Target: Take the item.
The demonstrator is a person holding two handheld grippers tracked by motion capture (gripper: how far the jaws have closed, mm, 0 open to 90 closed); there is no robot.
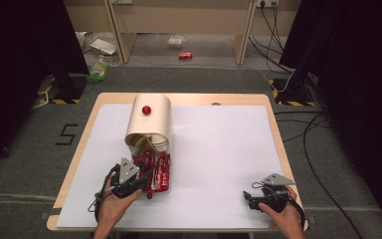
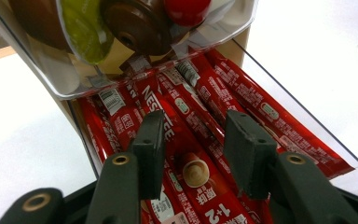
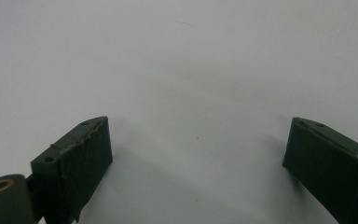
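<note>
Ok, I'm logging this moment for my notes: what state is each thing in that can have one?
Left gripper: open, jaws astride a red coffee stick, not clamped.
Right gripper: open wide, over bare white table cover.
Clear plastic drawer: pulled out, full of red coffee stick sachets.
Wooden curved-top dispenser box: standing, upper clear bin holding capsules.

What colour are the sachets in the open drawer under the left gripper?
Red with white lettering; the sachets show best in the left gripper view, lying in the clear drawer.
</note>
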